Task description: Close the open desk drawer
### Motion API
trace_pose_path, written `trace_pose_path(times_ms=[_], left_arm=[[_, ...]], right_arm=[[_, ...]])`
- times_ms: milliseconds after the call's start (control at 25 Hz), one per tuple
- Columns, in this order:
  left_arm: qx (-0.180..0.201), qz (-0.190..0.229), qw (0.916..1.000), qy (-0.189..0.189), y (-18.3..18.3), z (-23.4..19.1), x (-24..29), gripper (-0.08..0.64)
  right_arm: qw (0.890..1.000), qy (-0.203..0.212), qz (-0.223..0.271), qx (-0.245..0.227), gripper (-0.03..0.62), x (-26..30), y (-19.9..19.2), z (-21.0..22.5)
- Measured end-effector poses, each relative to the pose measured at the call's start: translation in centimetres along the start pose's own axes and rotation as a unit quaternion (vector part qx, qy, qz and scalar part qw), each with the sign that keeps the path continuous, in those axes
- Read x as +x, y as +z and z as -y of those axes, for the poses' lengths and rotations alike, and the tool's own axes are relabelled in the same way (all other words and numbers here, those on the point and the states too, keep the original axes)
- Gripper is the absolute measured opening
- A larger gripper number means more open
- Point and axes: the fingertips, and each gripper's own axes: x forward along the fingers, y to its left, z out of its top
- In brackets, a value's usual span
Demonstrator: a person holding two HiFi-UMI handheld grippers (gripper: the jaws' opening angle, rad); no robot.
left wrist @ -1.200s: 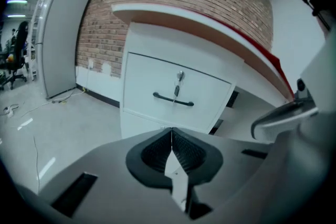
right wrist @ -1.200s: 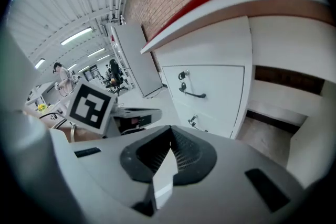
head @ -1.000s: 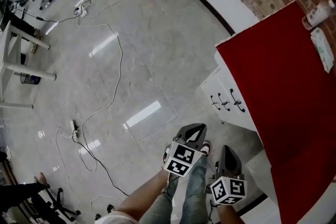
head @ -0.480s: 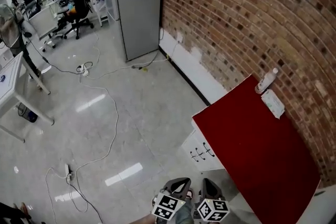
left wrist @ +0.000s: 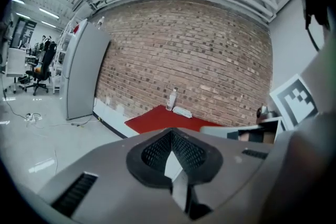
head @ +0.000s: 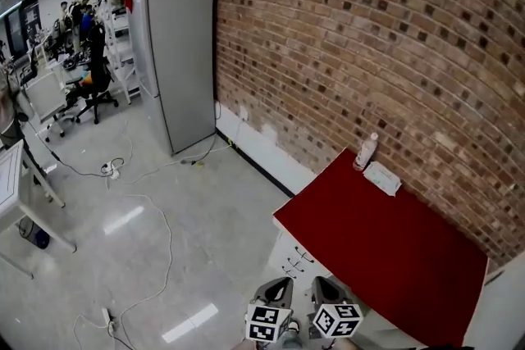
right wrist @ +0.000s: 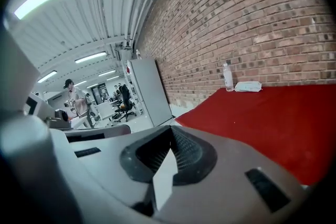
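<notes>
"Where's the drawer, then?"

"Under the near corner of the red-topped desk (head: pixel 385 246), in the white drawer stack (head: pixel 297 262). You can see its dark handles one after another. I can't honestly say which drawer stands open, because the fronts are small and seen from steeply above."

"And the grippers?"

"Both are low in front of the person, side by side, short of the desk and touching nothing. The left gripper (head: pixel 277 288) has its jaws pressed together with nothing between them. The right gripper (head: pixel 324 288) is the same, tips met."

"What's on the desk?"

"A clear bottle (head: pixel 366 152) stands upright at the far corner by the brick wall (head: pixel 369 37), with a white packet (head: pixel 382 177) lying just beside it."

"Anything else about?"

"A tall grey cabinet (head: pixel 180 53) stands further along that wall, and a cable (head: pixel 160 250) trails loose over the pale floor (head: pixel 205 209) to the left."
</notes>
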Motion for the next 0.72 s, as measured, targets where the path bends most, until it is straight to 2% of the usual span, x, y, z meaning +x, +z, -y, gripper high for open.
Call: trace_pose_path(times_ms=[280,480,720], left_arm=[[0.011,0.006,0.9998,-0.014,3.4,2.4,1.0,0.009],[0.037,0.01,0.9989,-0.027,5.5,4.8,1.7,0.009],[0.038,0.008,0.9987,-0.033,5.4,6.1,2.4,0.009]], right_arm=[[0.999,-0.025,0.031,-0.006,-0.002,-2.0,3.3,1.2],[0.997,-0.032,0.069,-0.001,-0.002,-2.7,5.8,1.7],[0.996,-0.041,0.074,0.0,-0.002,-3.5,5.7,2.3]])
